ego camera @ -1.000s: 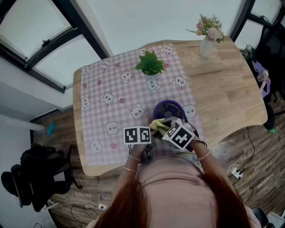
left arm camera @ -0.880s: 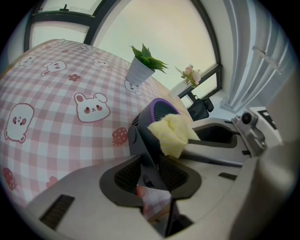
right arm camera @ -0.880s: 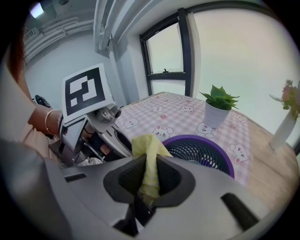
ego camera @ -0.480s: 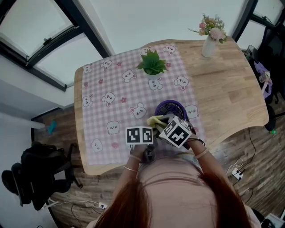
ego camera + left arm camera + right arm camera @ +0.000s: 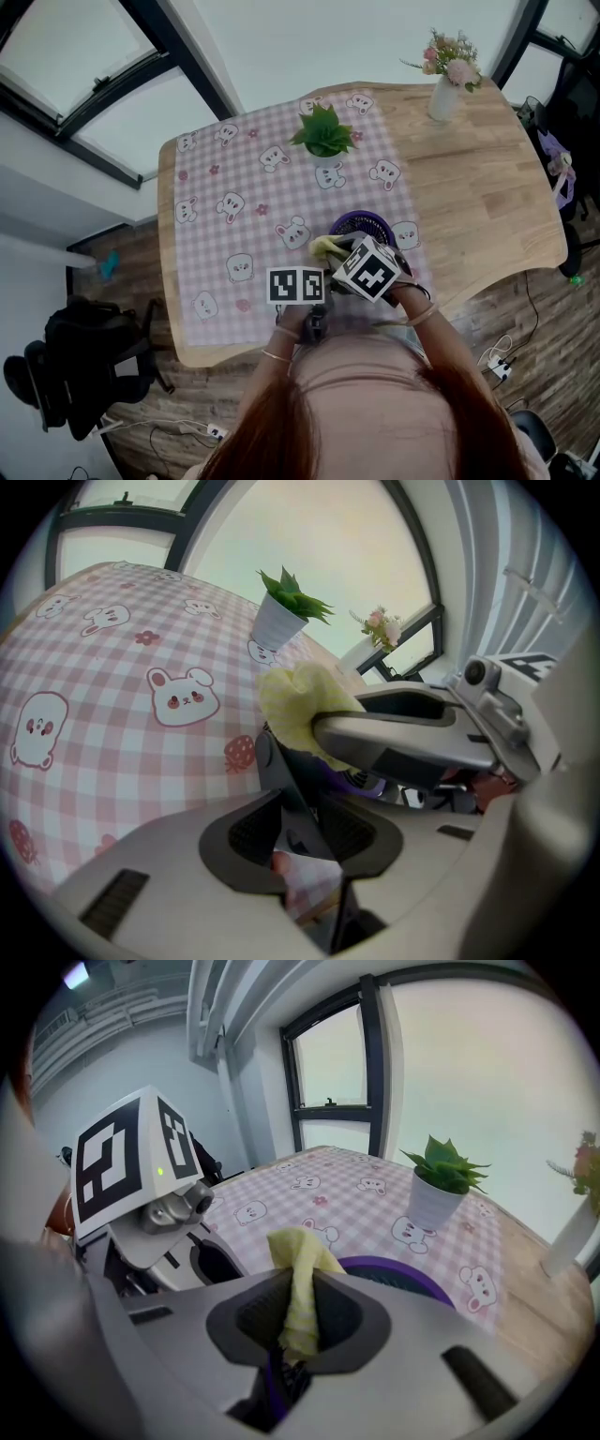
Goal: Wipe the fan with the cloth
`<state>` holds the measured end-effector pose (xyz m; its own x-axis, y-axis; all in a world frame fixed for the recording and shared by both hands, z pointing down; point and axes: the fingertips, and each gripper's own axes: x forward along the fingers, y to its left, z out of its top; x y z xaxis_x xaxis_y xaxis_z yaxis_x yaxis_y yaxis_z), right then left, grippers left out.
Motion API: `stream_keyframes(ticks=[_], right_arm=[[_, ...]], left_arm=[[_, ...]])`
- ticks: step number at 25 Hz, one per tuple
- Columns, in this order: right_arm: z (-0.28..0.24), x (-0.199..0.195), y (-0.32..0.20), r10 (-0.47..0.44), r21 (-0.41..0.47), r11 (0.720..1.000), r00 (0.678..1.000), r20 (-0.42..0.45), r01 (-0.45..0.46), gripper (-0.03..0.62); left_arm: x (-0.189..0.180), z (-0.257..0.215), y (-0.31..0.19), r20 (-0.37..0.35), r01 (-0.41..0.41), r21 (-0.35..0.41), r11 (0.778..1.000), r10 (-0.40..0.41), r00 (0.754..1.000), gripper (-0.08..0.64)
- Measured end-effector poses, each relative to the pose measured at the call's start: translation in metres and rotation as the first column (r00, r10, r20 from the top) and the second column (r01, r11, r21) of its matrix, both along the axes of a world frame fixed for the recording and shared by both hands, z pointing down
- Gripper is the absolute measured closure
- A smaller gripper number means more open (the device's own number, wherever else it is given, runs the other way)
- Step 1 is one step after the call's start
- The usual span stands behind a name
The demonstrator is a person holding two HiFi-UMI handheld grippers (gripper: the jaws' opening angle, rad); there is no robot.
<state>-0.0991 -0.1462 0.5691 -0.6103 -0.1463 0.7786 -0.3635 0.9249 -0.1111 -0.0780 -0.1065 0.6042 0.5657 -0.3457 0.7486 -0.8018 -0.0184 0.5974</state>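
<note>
left gripper (image 5: 302, 829): closed on the dark edge of the purple fan (image 5: 364, 224), likely so it cannot slide | yellow cloth (image 5: 298, 1283): pinched tight by the right gripper (image 5: 298, 1324), seemingly laid on the fan's near rim for wiping | fan: set on the checked tablecloth (image 5: 234, 211)

- Table (image 5: 487, 187): its left half is being covered by a tablecloth (image 5: 234, 187).
- Potted plant (image 5: 323, 136): is being borne on the tablecloth, at the middle of its far edge.
- Vase (image 5: 443, 94): is being kept at the table's far right corner, off the tablecloth.
- Fan (image 5: 361, 225): is being stood on the tablecloth's near right part, in front of the plant.
- Cloth (image 5: 323, 247): is being pinched between the jaws of the right gripper (image 5: 298, 1321), at the fan's near left rim.
- Left gripper (image 5: 300, 827): is being held just left of the right one, with its jaws being closed on the fan's near edge.
- Bag (image 5: 80, 366): is being left on the floor, beyond the table's near left corner.
</note>
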Motion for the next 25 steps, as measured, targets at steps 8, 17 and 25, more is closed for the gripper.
stream_keyframes(ticks=[8,17,25], right_arm=[[0.0,0.0,-0.014,0.03,0.001,1.0,1.0,-0.008,-0.03,0.545],[0.006,0.004,-0.032,0.078,0.013,0.997,0.997,-0.004,-0.078,0.545],[0.008,0.009,-0.044,0.124,0.02,0.992,0.992,-0.003,-0.124,0.545]], left_arm=[[0.001,-0.002,-0.001,0.001,-0.001,-0.001,1.0,0.001,1.0,0.443],[0.001,0.001,-0.001,0.001,-0.003,-0.001,1.0,0.003,1.0,0.443],[0.001,0.0,-0.001,0.001,-0.004,-0.005,1.0,0.004,1.0,0.443]])
